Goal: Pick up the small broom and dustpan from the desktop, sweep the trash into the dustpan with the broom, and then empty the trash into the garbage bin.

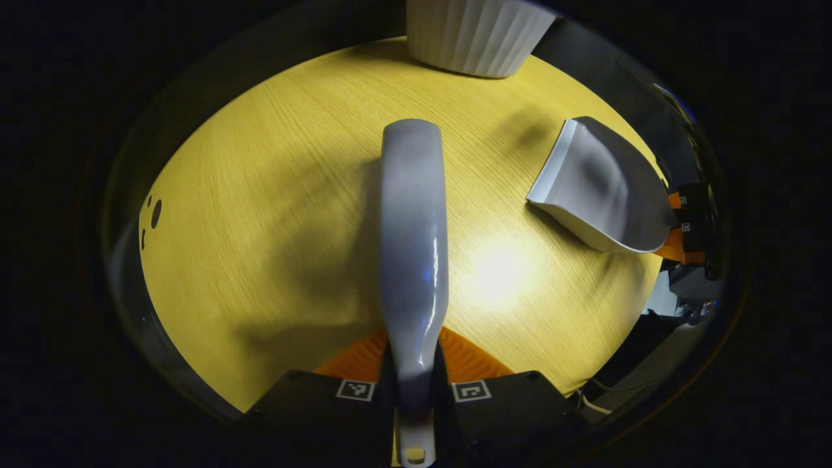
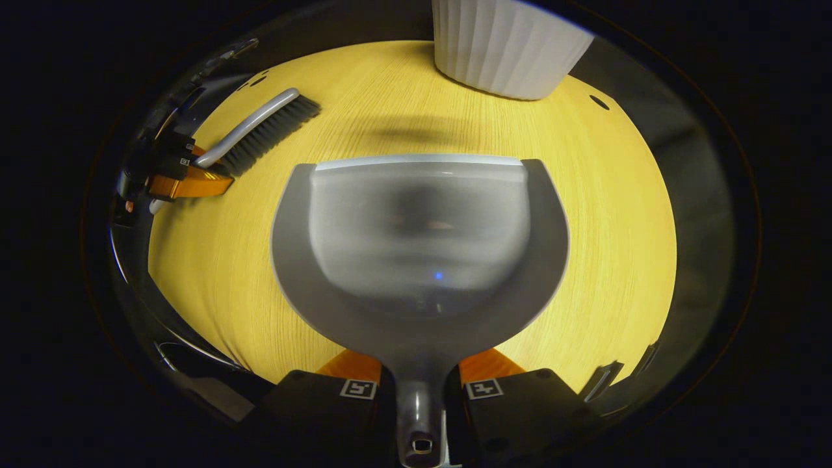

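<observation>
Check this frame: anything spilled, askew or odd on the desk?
Nothing spilled or damaged. One oddity: no trash is visible on the desk, though the broom and dustpan are both gripped. The white bin stands upright.

Grey broom (image 1: 414, 247) held by its handle above the desktop; grey dustpan (image 2: 419, 247) empty, raised, mouth facing the white ribbed bin (image 2: 510, 45).

Looked like a dim recording booth: round yellow wood-grain counter (image 2: 617, 214), white ribbed plastic bin (image 2: 507, 52), dark surroundings.

Dim, tabletop (image 1: 260, 214) glare, blurred edges
</observation>
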`<state>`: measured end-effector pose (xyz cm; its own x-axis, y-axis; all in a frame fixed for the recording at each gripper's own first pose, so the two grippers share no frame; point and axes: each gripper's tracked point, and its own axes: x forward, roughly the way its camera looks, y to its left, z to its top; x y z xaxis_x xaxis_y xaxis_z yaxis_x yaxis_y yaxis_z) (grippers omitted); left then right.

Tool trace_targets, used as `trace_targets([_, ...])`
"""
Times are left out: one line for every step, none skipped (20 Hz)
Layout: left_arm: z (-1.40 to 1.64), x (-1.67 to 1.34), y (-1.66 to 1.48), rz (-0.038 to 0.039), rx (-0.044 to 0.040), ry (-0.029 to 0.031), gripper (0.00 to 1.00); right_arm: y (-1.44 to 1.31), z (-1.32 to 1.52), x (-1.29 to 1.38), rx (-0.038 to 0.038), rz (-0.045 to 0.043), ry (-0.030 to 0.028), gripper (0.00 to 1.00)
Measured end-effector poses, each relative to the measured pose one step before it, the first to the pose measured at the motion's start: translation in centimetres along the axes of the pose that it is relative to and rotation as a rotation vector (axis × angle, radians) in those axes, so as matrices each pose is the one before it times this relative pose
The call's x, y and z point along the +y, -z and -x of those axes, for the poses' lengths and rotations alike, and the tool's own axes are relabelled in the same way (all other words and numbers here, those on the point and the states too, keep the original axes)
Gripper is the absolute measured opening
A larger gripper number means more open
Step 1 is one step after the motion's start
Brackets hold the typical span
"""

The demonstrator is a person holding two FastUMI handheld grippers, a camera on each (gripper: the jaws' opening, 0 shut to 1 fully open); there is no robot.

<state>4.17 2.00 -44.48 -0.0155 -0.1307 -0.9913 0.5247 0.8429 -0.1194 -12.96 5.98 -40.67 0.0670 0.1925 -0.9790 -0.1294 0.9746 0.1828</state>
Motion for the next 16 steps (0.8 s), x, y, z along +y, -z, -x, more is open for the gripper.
trace_targets([0.032, 0.007, 0.083, -0.00334, 0.00956, -0.00721, 0.3, 0.137, 0.002, 0.221, 0.00287, -0.00028, -0.0007, 0.35])
trace_targets([0.061, 0.026, 0.126, -0.00265, 0.00966, -0.00736, 0.3, 0.12, 0.003, 0.108, 0.00346, 0.00356, -0.0016, 0.3])
trace_targets([0.097, -0.02, 0.037, -0.00228, 0.00965, -0.00144, 0.31, 0.092, 0.077, 0.088, 0.00528, 0.00402, -0.00414, 0.36])
trace_targets([0.096, 0.001, 0.243, -0.00705, 0.01796, -0.00496, 0.31, 0.134, 0.129, 0.221, 0.01078, 0.00066, -0.01801, 0.37])
trace_targets([0.205, 0.02, 0.258, -0.00909, 0.01643, -0.00453, 0.31, 0.326, 0.301, 0.517, 0.01281, 0.00178, -0.0283, 0.37])
trace_targets([0.185, 0.062, 0.032, -0.01052, -0.00212, -0.00217, 0.37, 0.174, 0.159, 0.461, 0.00133, 0.00115, -0.01902, 0.37])
trace_targets([0.006, 0.222, -0.053, -0.00694, -0.01127, -0.00756, 0.57, -0.061, 0.118, 0.282, -0.00173, -0.00084, -0.01947, 0.53])
trace_targets([0.293, 0.32, -0.147, -0.0073, -0.014, -0.01598, 0.68, 0.081, 0.253, 0.287, -0.00081, -0.00203, -0.0146, 0.66])
trace_targets([0.364, 0.465, -0.196, -0.01079, -0.01904, -0.02072, 0.78, -0.454, 0.414, 0.18, -0.0024, -0.00243, -0.01187, 0.83])
trace_targets([0.525, 0.369, -0.183, -0.0094, -0.02187, -0.01987, 0.8, 0.416, 0.142, 0.007, -0.0102, -0.00154, -0.00284, 1.0])
trace_targets([0.56, 0.415, -0.072, -0.00771, -0.01972, -0.02153, 0.82, 0.042, 0.662, 0.03, -0.01306, -0.00158, -0.00243, 0.99])
trace_targets([0.573, 0.336, -0.071, -0.00722, -0.01847, -0.02054, 0.83, -0.054, 0.639, 0.081, -0.01575, -0.00318, -0.00333, 0.99])
trace_targets([0.568, 0.276, -0.072, -0.0059, -0.02154, -0.01847, 0.86, -0.142, 0.639, -0.11, -0.01839, -0.00017, 0.00375, 0.99])
trace_targets([0.647, 0.11, -0.18, -0.00316, -0.02454, -0.0124, 0.87, -0.397, 0.763, -0.174, -0.02847, 0.00018, 0.0076, 0.99])
trace_targets([0.78, 0.022, -0.117, -0.00069, -0.02767, -0.0087, 0.89, -0.442, 0.834, -0.136, -0.02646, 0.00062, 0.00594, 0.99])
trace_targets([0.788, -0.004, -0.232, 0.00177, -0.02625, -0.01154, 0.89, -0.583, 0.833, -0.077, -0.02786, -0.00001, 0.00319, 0.99])
